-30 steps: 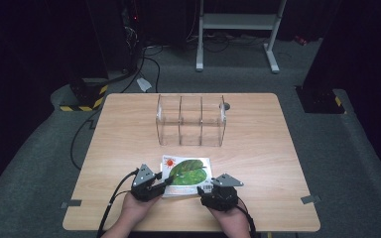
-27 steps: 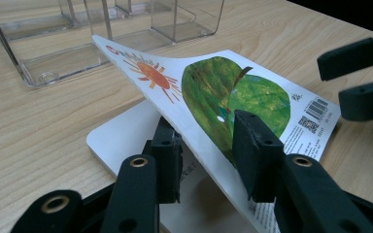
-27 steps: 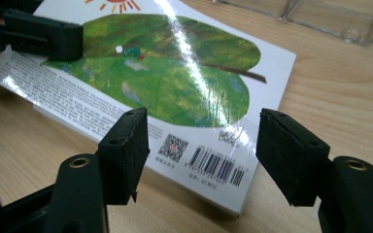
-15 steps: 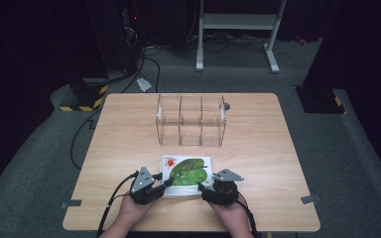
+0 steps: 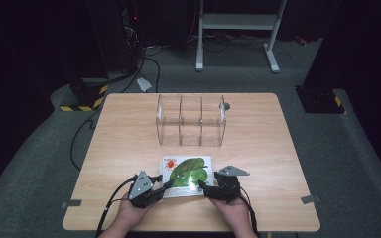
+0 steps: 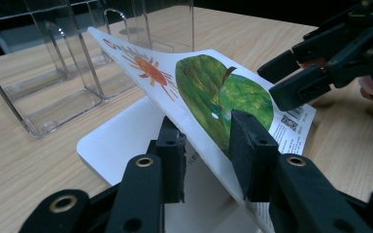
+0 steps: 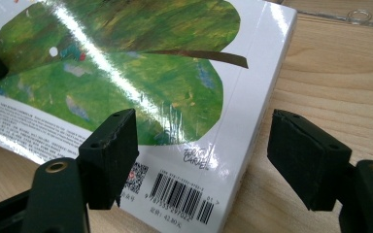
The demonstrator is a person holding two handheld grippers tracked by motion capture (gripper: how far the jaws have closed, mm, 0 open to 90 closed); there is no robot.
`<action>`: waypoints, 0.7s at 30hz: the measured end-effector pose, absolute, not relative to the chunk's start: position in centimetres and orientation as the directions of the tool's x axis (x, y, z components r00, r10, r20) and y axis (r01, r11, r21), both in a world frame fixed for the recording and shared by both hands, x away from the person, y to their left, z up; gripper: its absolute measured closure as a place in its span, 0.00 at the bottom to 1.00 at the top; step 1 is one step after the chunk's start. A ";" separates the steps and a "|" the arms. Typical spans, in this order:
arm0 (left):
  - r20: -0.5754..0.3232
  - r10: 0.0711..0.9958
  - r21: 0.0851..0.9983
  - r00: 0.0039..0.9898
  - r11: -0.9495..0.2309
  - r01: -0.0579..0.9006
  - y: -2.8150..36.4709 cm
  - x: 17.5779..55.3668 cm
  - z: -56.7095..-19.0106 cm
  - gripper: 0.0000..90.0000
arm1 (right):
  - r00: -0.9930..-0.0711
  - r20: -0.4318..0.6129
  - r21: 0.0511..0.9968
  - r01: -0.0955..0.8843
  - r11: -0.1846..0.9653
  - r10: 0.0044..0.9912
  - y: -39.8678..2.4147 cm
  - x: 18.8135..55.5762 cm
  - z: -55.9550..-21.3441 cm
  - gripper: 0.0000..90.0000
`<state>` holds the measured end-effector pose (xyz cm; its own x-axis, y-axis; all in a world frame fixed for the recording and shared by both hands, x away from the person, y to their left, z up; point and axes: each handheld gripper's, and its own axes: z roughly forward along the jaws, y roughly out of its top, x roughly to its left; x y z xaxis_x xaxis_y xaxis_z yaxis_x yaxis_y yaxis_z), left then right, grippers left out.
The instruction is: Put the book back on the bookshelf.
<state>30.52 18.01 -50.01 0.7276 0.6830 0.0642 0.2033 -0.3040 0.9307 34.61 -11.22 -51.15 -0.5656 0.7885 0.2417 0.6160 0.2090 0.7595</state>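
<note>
Book (image 5: 187,170) lies on the desk (image 5: 258,148); left claw (image 6: 206,145) pinches its lifted cover, right claw (image 7: 201,160) gapes wide at its corner, holding nothing.

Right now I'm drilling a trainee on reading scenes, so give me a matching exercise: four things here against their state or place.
Things:
1. book cover
2. left gripper
3. right gripper
4. clear divider box

States or places:
A. open, jaws either side of the book's barcode corner
B. lifted off the pages, curved
C. standing empty beyond the book
D. shut on the cover's edge

Pairs: 1-B, 2-D, 3-A, 4-C
</note>
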 end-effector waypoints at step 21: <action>0.076 0.684 0.927 0.725 -0.317 0.201 18.0 30.5 -50.2 0.75 | -0.564 0.377 0.691 0.700 0.182 0.734 -11.0 36.3 -52.1 0.21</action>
<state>30.51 17.95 -50.19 0.7253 0.6842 0.0764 0.2012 -0.3168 0.9269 36.32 -10.96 -52.15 -0.5641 0.7344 0.3774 0.6996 0.1823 0.6909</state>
